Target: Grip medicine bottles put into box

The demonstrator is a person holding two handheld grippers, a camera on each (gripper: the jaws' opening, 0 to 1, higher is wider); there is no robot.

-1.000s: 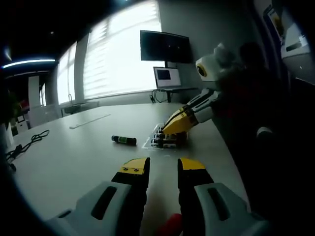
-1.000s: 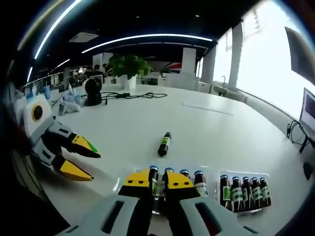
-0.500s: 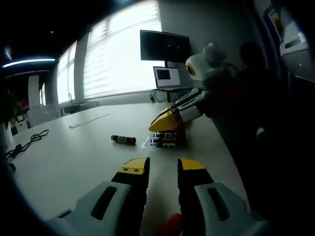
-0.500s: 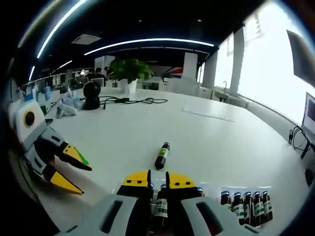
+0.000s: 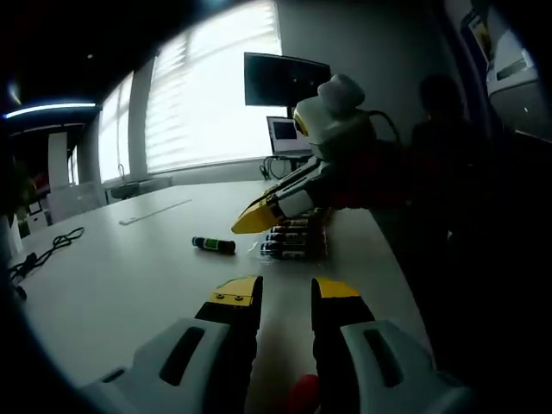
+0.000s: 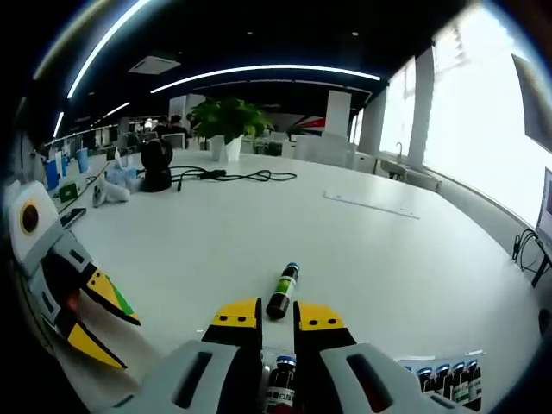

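**Now: one bottle in the right jaws, the left gripper idle**

Now we see, in the right gripper view, our right gripper (image 6: pixel 276 315) with its yellow-tipped jaws drawn close together around a small dark medicine bottle (image 6: pixel 278 392) with a blue cap. The bottle stands upright between the jaws, low in the view, and we take it to be clamped there. Just ahead of the jaw tips a second bottle (image 6: pixel 282 291) lies on its side on the white table (image 6: pixel 224 233), green label showing, blue cap pointing away from us. At the lower right, a clear box (image 6: pixel 448 381) holds a row of upright bottles; we cannot count them surely.

Our left gripper (image 6: pixel 86 319) shows at the left edge of that view, its yellow jaws spread apart with nothing between them. In the left gripper view the same gripper (image 5: pixel 286 291) has its jaws parted, bare table in the gap.

From that side we also see the right gripper (image 5: pixel 259 216) reaching in from the right, above the box (image 5: pixel 293 241) of bottles near the table's edge. The lying bottle (image 5: pixel 214 246) rests to the left of the box, apart from it.

Farther off, a potted plant (image 6: pixel 226 121) and a black cable (image 6: pixel 233 175) sit on the table, and a dark monitor (image 5: pixel 276 79) stands by the bright window.
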